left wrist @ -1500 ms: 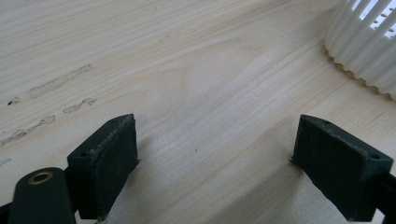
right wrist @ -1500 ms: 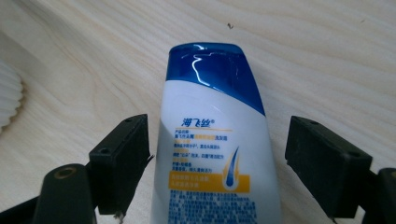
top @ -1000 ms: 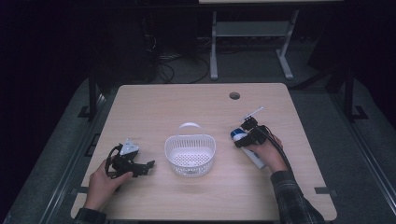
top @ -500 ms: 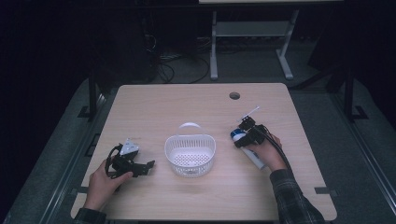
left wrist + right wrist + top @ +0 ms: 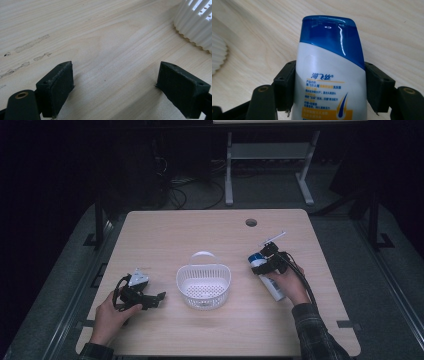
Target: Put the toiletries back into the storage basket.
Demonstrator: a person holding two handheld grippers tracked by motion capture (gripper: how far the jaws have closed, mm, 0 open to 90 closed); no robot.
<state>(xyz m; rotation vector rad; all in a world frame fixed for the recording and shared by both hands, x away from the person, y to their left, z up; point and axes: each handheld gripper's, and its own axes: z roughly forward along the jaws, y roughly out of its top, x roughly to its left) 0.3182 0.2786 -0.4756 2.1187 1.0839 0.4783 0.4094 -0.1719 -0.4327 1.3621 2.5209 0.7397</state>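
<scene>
1. Bottle [image 5: 329,75]: white shampoo bottle with a blue cap, sits between the two black jaws of the right gripper [image 5: 329,87]; both pads press its sides just below the cap, cap end pointing away from the camera, so it is grasped
2. Right gripper jaws have just been closing, bottle between them; figure has levelled off
3. High view: bottle [image 5: 272,287] is on the right half of the table [image 5: 210,227], cap end toward the far side, body running back under the person's right hand [image 5: 290,282]. Whether it rests on the wood or is lifted off it, I cannot tell
4. Right gripper [image 5: 262,262] sits over the cap end of the bottle, its cable trailing back along the forearm
5. Basket [image 5: 203,285]: white slatted plastic, handle on its far side, near the table's middle, between the two hands. Bottle is to its right, apart from it
6. Right gripper view: ribbed edge of the basket [image 5: 218,56] shows at the left edge, short of the bottle
7. Left gripper [image 5: 120,86]: jaws released and spread wide, bare wood between the pads, nothing held
8. Left gripper view: basket wall [image 5: 196,22] in the upper right corner, apart from the jaws
9. High view: left gripper [image 5: 157,298] lies low at the table's left front, held by the left hand [image 5: 112,312], tips pointing toward the basket, with a gap to it
</scene>
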